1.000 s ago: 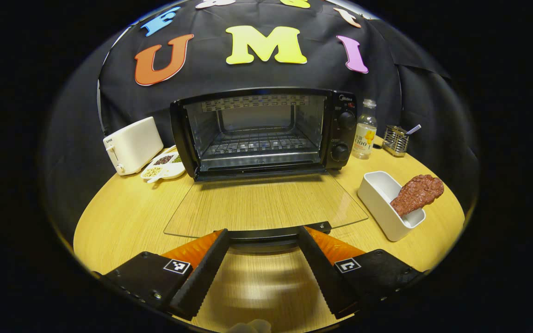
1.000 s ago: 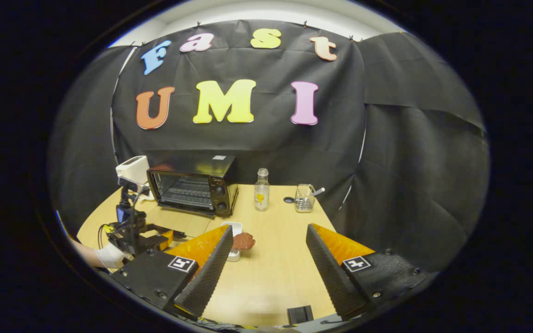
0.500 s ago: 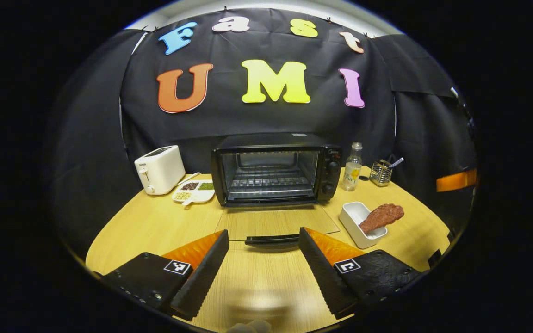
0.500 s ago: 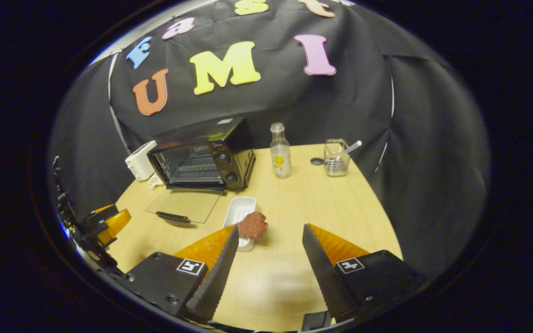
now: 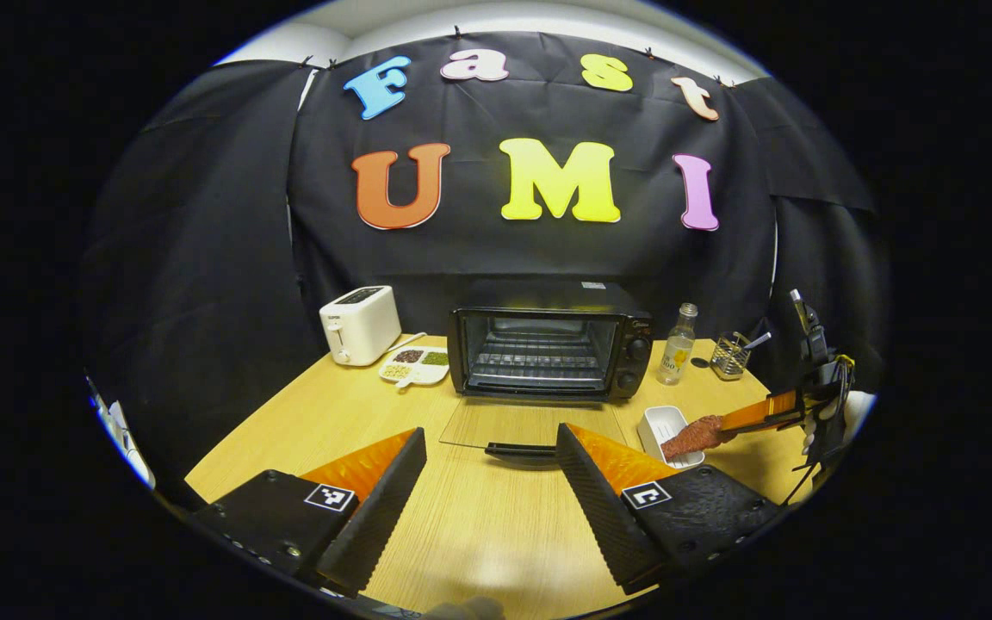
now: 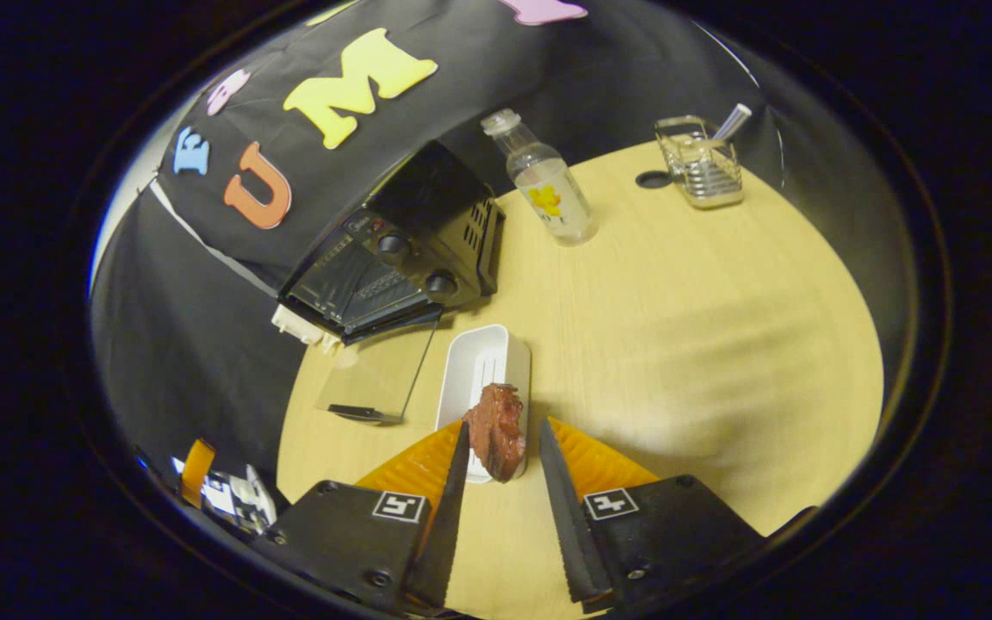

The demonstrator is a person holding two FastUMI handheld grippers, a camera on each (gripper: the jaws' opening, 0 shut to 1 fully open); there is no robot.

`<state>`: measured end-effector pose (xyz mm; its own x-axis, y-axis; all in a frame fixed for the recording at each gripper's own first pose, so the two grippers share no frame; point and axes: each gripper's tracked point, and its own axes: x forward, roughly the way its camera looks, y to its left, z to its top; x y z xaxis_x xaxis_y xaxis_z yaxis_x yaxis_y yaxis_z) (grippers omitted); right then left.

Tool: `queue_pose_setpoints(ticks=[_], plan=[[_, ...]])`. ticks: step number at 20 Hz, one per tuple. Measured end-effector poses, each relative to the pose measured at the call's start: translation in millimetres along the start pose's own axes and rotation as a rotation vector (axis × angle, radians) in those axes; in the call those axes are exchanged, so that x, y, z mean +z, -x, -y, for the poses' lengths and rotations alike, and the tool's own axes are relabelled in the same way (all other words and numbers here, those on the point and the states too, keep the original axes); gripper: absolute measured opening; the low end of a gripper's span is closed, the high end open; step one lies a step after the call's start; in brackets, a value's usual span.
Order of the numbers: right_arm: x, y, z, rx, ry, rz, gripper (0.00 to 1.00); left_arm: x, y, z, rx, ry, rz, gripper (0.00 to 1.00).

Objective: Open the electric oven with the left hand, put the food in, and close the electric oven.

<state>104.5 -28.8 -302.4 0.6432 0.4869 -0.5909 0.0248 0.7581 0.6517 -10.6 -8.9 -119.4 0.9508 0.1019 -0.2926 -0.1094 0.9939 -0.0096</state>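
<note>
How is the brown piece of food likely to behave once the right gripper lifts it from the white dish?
The food looks lumpy and stiff, so it probably holds its shape. It overhangs the white dish rim, so it may pivot when lifted. The right gripper fingers flank its near end; off-centre, it could droop.

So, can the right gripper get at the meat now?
Probably yes. The right gripper already has its open fingers on both sides of the meat, which leans on the near end of the white dish, and nothing stands between them.

Even overhead light falls on the counter (image 5: 358, 413), leaving pale glare near the claws and soft shadows. Fisheye distortion bends both views' edges; focus is sharp.
</note>
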Motion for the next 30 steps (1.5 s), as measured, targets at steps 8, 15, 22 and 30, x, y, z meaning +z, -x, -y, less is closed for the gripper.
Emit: queue_pose_setpoints(ticks=[8, 15, 22, 30], plan=[[2, -9, 0, 0.112, -0.190, -0.096, 0.16, -5, 25, 23, 0.091, 0.042, -0.024, 0.96], [19, 29, -40, 0.145, -0.149, 0.006, 0.13, -7, 48, 3, 0.092, 0.045, 0.012, 0.97], [-3, 54, -123, 0.175, -0.284, 0.210, 0.13, -27, 90, -52, 0.016, 0.027, 0.010, 0.96], [-16, -6, -182, 0.174, -0.543, 0.349, 0.12, -32, 128, -111, -0.016, -0.016, 0.023, 0.96]])
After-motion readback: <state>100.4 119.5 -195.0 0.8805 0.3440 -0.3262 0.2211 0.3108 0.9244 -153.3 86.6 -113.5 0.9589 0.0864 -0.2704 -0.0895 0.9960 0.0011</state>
